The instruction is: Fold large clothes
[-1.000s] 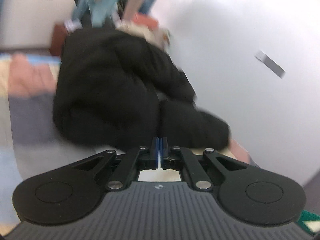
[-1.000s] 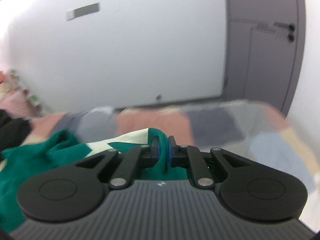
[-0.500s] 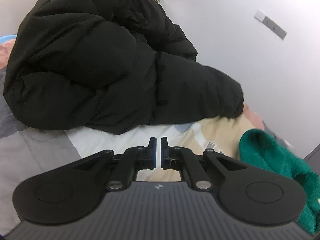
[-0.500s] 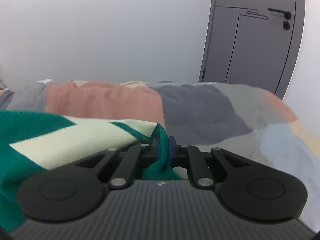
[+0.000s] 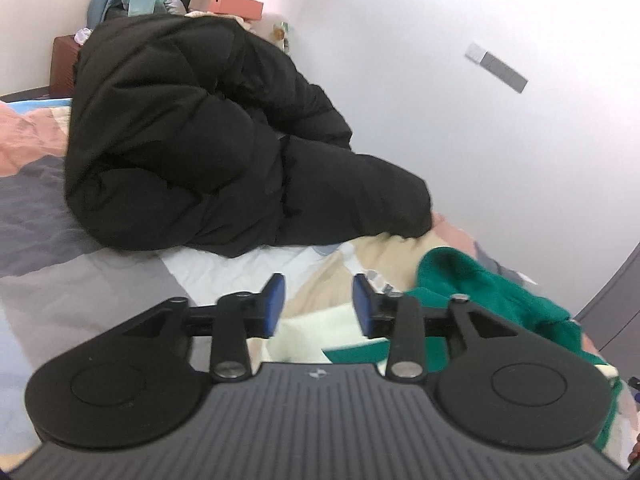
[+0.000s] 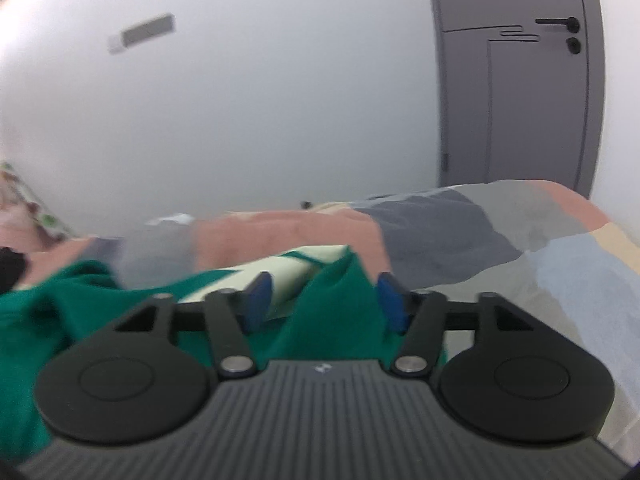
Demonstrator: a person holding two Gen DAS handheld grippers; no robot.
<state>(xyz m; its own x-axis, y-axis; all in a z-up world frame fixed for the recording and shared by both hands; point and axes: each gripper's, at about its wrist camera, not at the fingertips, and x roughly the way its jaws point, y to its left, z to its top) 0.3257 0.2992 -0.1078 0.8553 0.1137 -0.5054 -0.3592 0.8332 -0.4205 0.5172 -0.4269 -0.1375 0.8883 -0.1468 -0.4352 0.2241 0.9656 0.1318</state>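
The left gripper [image 5: 319, 302] gapes wide above the green-and-cream knitted garment [image 5: 488, 288] at 4 o'clock; the right gripper [image 6: 325, 300] spreads wide around its green fold [image 6: 336, 304] on the patchwork bedspread [image 6: 460, 232].

bg: patchwork bedspread [image 5: 80, 276] | grey door [image 6: 516, 100] | wall plate [image 5: 496, 67] | orange box [image 5: 236, 5]

The left gripper [image 5: 319, 304] and right gripper [image 6: 324, 300] match: black linkage arms, silver screws at 6 o'clock, blue pads [image 5: 274, 304], ribbed grey bodies.
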